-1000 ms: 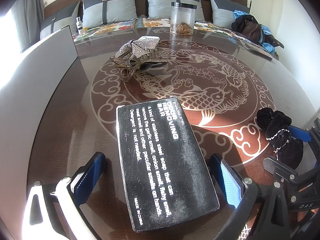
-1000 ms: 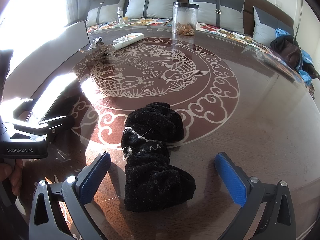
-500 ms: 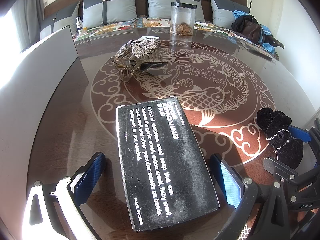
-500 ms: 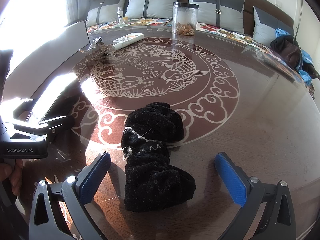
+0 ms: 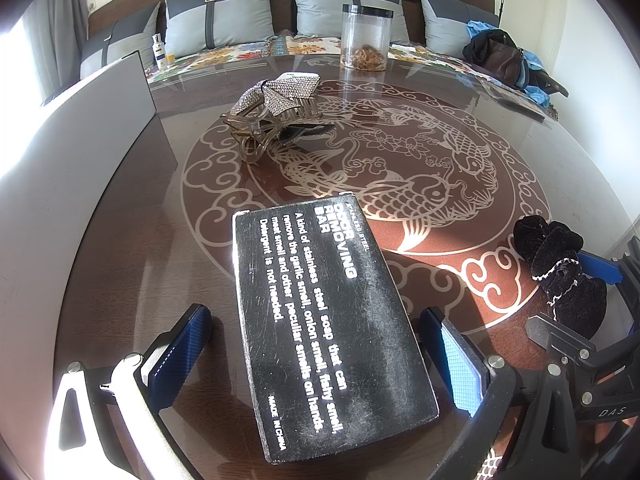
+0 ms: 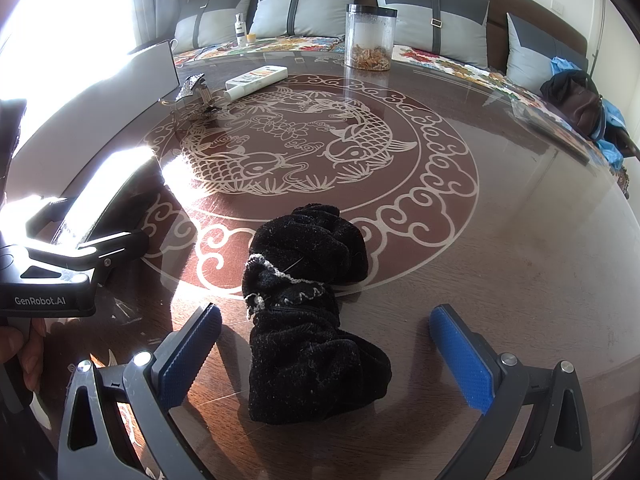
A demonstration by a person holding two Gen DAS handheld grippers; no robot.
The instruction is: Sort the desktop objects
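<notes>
A flat black box (image 5: pixel 328 320) printed "odor removing bar" lies on the round glass table between the spread blue fingers of my left gripper (image 5: pixel 316 356), which is open and not touching it. A black velvet scrunchie (image 6: pixel 308 312) lies between the wide fingers of my right gripper (image 6: pixel 332 352), also open. The same black velvet scrunchie (image 5: pixel 560 272) shows at the right of the left wrist view. A rhinestone hair claw (image 5: pixel 272 116) sits further back. A white tube (image 6: pixel 256 80) lies beyond the rhinestone hair claw (image 6: pixel 196 96).
A clear jar (image 5: pixel 366 38) with a black lid stands at the far table edge. A grey panel (image 5: pixel 72 184) runs along the left side. Cushions (image 6: pixel 312 12) line the bench behind, with a small bottle (image 6: pixel 241 30) and a dark bag (image 6: pixel 580 96).
</notes>
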